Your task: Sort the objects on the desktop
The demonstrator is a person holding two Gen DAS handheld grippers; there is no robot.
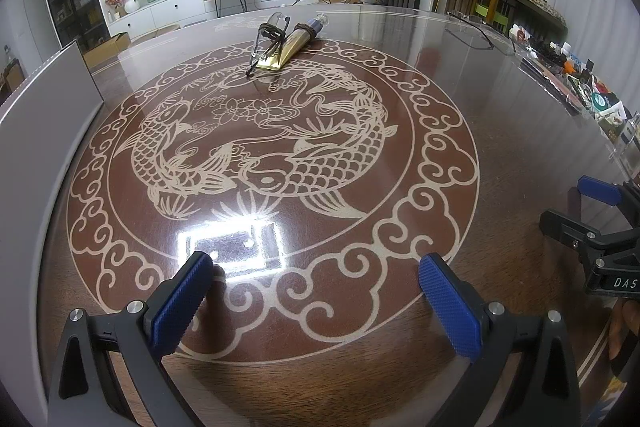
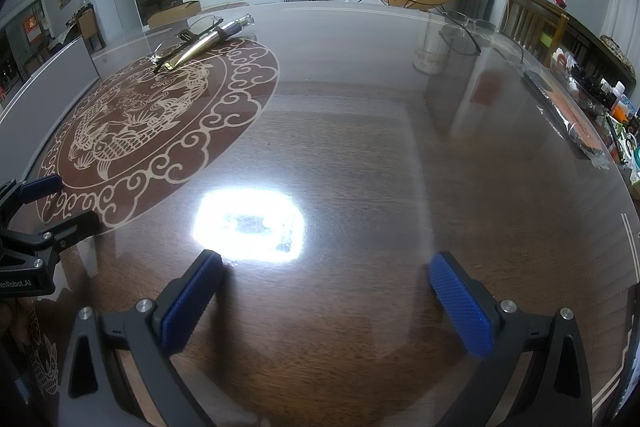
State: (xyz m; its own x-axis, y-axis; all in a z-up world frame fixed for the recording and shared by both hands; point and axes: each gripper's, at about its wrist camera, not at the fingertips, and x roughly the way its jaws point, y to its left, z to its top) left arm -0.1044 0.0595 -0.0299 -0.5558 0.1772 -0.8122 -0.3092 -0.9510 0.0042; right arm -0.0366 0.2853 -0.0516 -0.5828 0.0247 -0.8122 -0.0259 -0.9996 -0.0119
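- Both jaws are held wide apart, empty: left gripper, right gripper.
- No sorting appears begun; a reach is called for to the tube beside the glasses.

tabletop bare ahead of my fingers | far centre: gold tube touching glasses | right edge: clutter
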